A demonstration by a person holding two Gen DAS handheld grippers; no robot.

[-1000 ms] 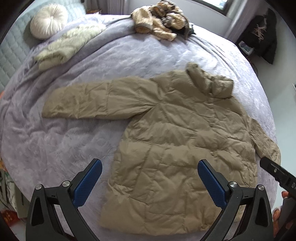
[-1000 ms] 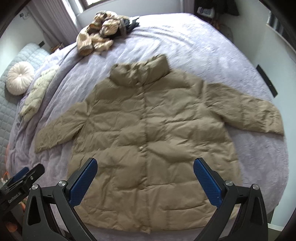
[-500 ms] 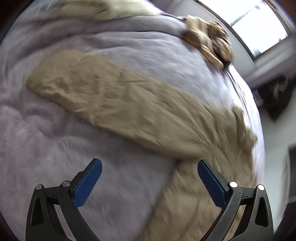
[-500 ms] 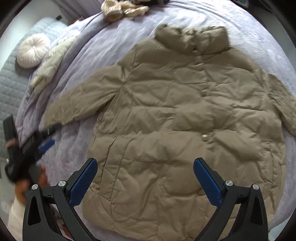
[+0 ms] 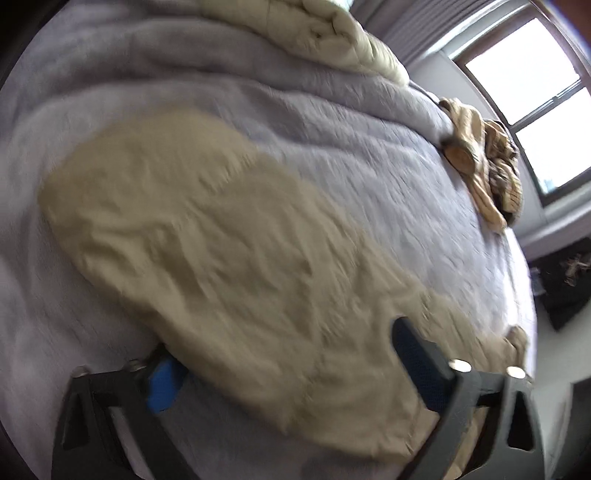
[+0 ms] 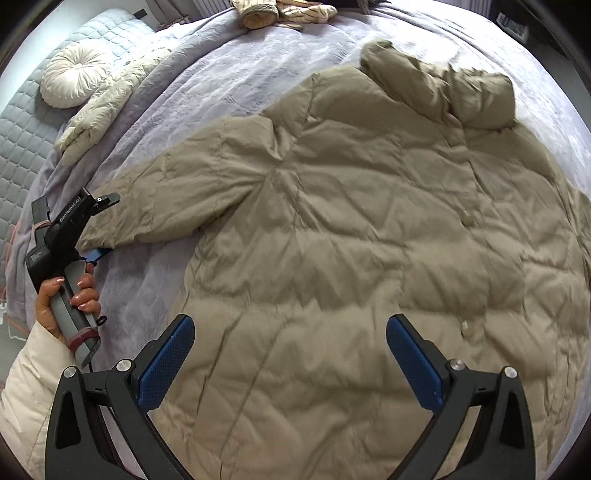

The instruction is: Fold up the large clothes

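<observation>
A khaki puffer jacket [image 6: 332,240] lies spread flat, front up, on the lavender bed cover [image 6: 221,66]. Its left sleeve [image 6: 177,192] stretches out towards the bed's left edge. In the right wrist view my left gripper [image 6: 103,227] straddles the cuff, one finger above and one below. Close up, the sleeve [image 5: 207,229] fills the gap of my left gripper [image 5: 280,339]; its jaws are closing, and the left pad is partly hidden under the fabric. My right gripper [image 6: 290,321] hovers open over the jacket's lower body with nothing gripped.
A round white cushion [image 6: 74,79] and a cream quilted garment [image 6: 107,99] lie at the head of the bed. A heap of beige clothes [image 6: 284,11] sits at the far edge. A hand [image 6: 74,295] in a pale sleeve holds the left gripper's handle.
My left gripper swung left and down from over the jacket's body to the sleeve cuff, and its jaws narrowed around it. My right gripper sank closer to the jacket.
</observation>
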